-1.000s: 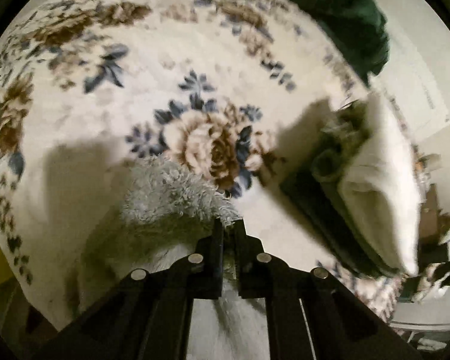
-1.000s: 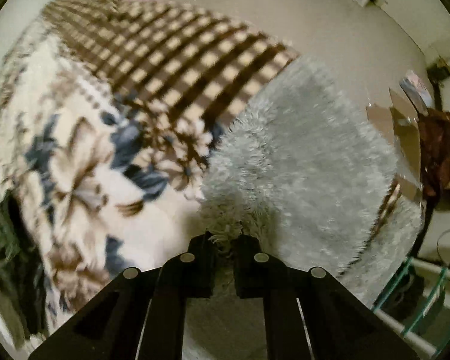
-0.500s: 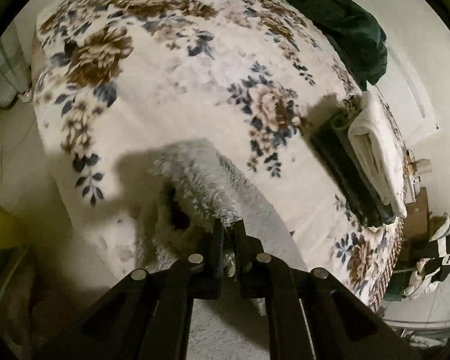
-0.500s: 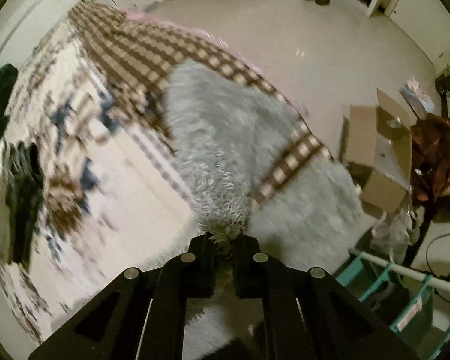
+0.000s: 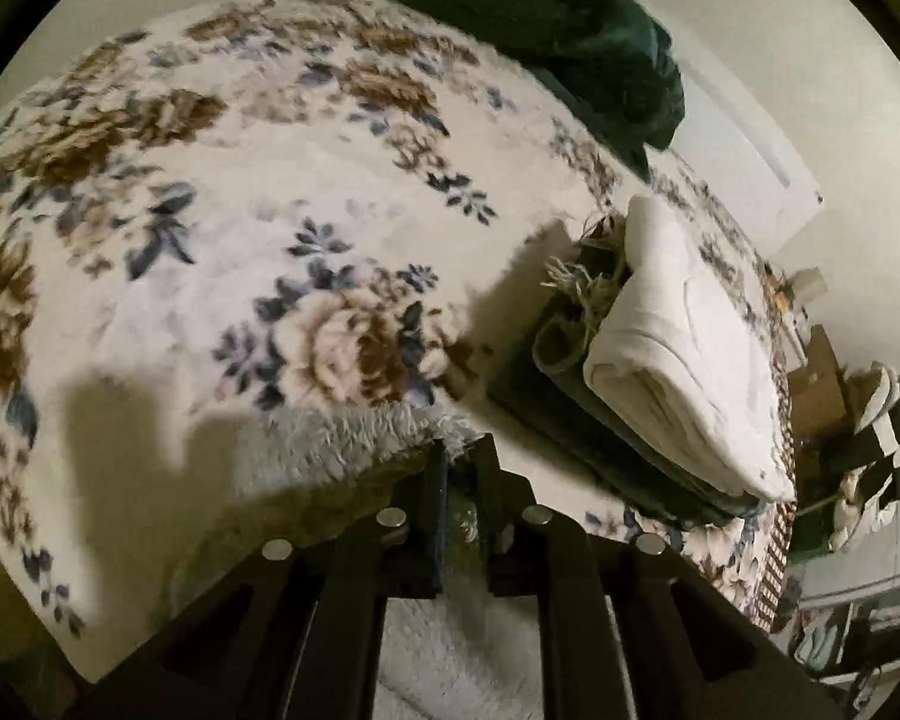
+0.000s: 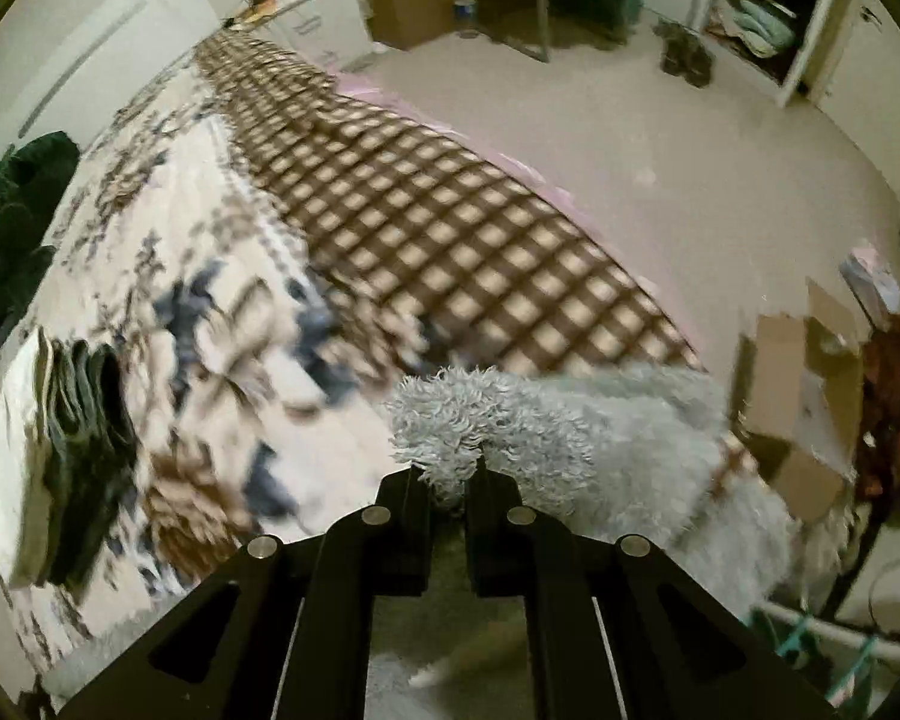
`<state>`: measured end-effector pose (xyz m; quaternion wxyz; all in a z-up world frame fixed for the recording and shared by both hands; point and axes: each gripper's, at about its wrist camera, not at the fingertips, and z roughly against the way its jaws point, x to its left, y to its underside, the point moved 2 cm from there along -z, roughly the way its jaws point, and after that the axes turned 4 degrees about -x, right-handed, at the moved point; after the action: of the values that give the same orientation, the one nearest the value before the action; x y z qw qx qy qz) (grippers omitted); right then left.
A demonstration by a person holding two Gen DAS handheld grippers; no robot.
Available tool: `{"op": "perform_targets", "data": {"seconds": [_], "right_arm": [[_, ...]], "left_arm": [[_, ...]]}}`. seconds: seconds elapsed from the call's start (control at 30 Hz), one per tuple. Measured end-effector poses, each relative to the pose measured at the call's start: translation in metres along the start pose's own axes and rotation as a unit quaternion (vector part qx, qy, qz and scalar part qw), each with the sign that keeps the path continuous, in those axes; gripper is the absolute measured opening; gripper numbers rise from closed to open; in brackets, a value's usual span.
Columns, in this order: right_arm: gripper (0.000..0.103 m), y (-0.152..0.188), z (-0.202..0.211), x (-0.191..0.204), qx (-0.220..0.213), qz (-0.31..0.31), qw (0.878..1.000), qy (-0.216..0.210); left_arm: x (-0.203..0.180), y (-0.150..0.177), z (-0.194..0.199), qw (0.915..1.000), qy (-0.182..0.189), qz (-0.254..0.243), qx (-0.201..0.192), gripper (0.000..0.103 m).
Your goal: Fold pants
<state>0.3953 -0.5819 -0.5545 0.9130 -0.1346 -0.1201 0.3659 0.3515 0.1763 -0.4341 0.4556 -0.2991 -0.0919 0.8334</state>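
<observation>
The pants are fluffy, pale grey-blue fleece (image 5: 342, 450). My left gripper (image 5: 462, 462) is shut on their edge, holding it above a floral blanket (image 5: 222, 192) on the bed. The cloth hangs below the jaws and out of sight. My right gripper (image 6: 453, 480) is shut on another part of the same fluffy pants (image 6: 546, 426), held over the bed's right edge. The fabric stretches away to the right of the right gripper.
A stack of folded clothes, white piece on top (image 5: 684, 354), lies on the bed to the right; it also shows in the right wrist view (image 6: 36, 432). A dark green garment (image 5: 570, 42) sits at the far end. A cardboard box (image 6: 804, 408) and carpet (image 6: 660, 138) lie beyond.
Both grippers swung while holding the pants. The left view dropped back closer to the blanket and clothes stack. The right view turned along the bed, with the fabric now lower and more bunched.
</observation>
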Motion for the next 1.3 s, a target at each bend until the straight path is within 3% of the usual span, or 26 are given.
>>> {"op": "perform_targets", "data": {"seconds": [0.03,0.07,0.1,0.13,0.17,0.2,0.27,0.37,0.5,0.53,0.57,0.6,0.63,0.73,0.8,0.9,1.0,1.07,1.13,1.17,1.2,1.3], "right_arm": [[0.018,-0.004,-0.009,0.006,0.013,-0.002,1.0,-0.018],[0.033,-0.004,-0.015,0.012,0.026,-0.004,0.999,-0.035],[0.041,0.0,-0.016,0.015,0.031,0.001,0.998,-0.049],[0.054,0.008,-0.015,0.018,0.032,0.01,0.998,-0.059],[0.063,0.022,-0.013,0.021,0.032,0.026,0.997,-0.061],[0.065,0.036,-0.011,0.024,0.036,0.04,0.997,-0.063],[0.065,0.078,-0.008,0.034,0.057,0.074,0.994,-0.062],[0.065,0.144,-0.005,0.043,0.095,0.11,0.988,-0.06],[0.065,0.215,-0.01,0.055,0.141,0.141,0.979,-0.052],[0.065,0.227,-0.012,0.058,0.149,0.142,0.977,-0.051],[0.065,0.239,-0.016,0.058,0.159,0.143,0.976,-0.049],[0.065,0.251,-0.019,0.06,0.167,0.147,0.974,-0.044],[0.065,0.259,-0.021,0.062,0.173,0.151,0.972,-0.041],[0.066,0.274,-0.024,0.067,0.18,0.16,0.97,-0.034],[0.066,0.276,-0.02,0.07,0.178,0.165,0.97,-0.035],[0.066,0.279,-0.01,0.075,0.168,0.176,0.969,-0.04],[0.066,0.278,-0.005,0.081,0.171,0.177,0.968,-0.045],[0.066,0.28,-0.003,0.081,0.176,0.178,0.967,-0.048],[0.066,0.284,-0.002,0.081,0.182,0.176,0.966,-0.057],[0.069,0.286,-0.001,0.082,0.186,0.174,0.965,-0.062],[0.072,0.289,0.001,0.083,0.187,0.172,0.965,-0.066],[0.084,0.282,0.005,0.077,0.197,0.154,0.965,-0.081]], "left_arm": [[0.001,0.002,-0.002,1.0,0.007,0.0,0.003,0.012],[0.004,0.006,-0.001,0.9998,0.017,-0.001,0.002,0.016],[0.008,0.013,0.005,0.9997,0.025,-0.006,-0.006,0.028],[0.016,0.024,0.015,0.9995,0.025,-0.013,-0.01,0.05],[0.018,0.032,0.021,0.9996,0.02,-0.018,-0.01,0.064],[0.026,0.047,0.03,0.9996,0.012,-0.024,-0.011,0.08],[0.037,0.076,0.04,0.9992,-0.014,-0.039,0.002,0.081],[0.071,0.13,0.032,0.9934,-0.08,-0.058,0.059,0.081],[0.097,0.167,0.009,0.9879,-0.109,-0.048,0.099,0.08],[0.098,0.171,0.006,0.987,-0.114,-0.058,0.097,0.075],[0.099,0.173,0.004,0.9863,-0.116,-0.071,0.094,0.061],[0.101,0.175,0.005,0.9866,-0.11,-0.079,0.092,0.015],[0.107,0.176,0.006,0.9871,-0.103,-0.074,0.097,0.008],[0.134,0.176,0.027,0.9897,-0.106,-0.054,0.08,0.007],[0.166,0.173,0.045,0.9882,-0.128,-0.033,0.076,0.007],[0.209,0.174,0.054,0.9868,-0.129,0.021,0.096,0.011],[0.227,0.176,0.051,0.9854,-0.083,0.086,0.121,0.012],[0.225,0.174,0.054,0.9865,-0.051,0.105,0.115,0.02],[0.212,0.166,0.064,0.991,-0.02,0.096,0.09,0.051],[0.206,0.163,0.07,0.9922,-0.006,0.093,0.082,0.061],[0.196,0.161,0.077,0.9933,-0.002,0.087,0.076,0.078],[0.175,0.134,0.086,0.9961,0.002,0.068,0.056,0.081]]}}
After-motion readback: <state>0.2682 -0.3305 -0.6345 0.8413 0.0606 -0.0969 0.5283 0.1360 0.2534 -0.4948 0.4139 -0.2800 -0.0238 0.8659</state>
